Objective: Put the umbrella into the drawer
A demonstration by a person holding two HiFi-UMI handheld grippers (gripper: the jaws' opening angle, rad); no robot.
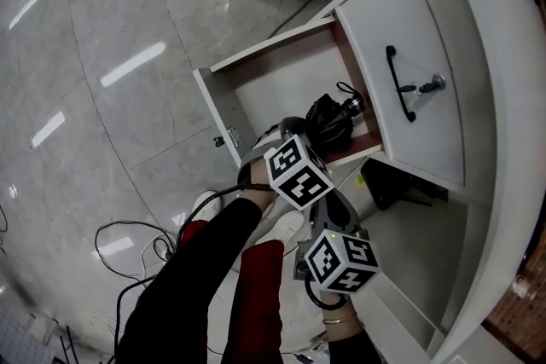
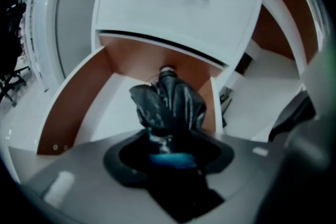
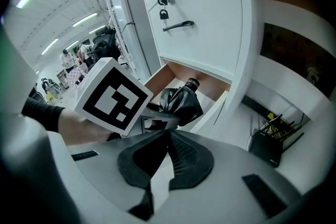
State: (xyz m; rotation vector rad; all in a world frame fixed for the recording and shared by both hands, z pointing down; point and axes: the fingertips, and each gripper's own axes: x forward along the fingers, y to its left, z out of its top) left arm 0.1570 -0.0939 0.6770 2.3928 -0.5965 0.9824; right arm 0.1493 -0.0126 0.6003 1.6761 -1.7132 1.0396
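Black folded fabric umbrella (image 2: 168, 105), clamped in the left tongs (image 2: 167, 150), should settle flat inside the open white drawer (image 1: 223, 111) before release; right tongs (image 3: 168, 152) shut, empty.

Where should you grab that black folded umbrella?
Grab the black folded umbrella by its bunched fabric end, coming from the front of the open white drawer, as the left gripper does. It lies lengthwise with its knob toward the back, so the fabric end faces you.
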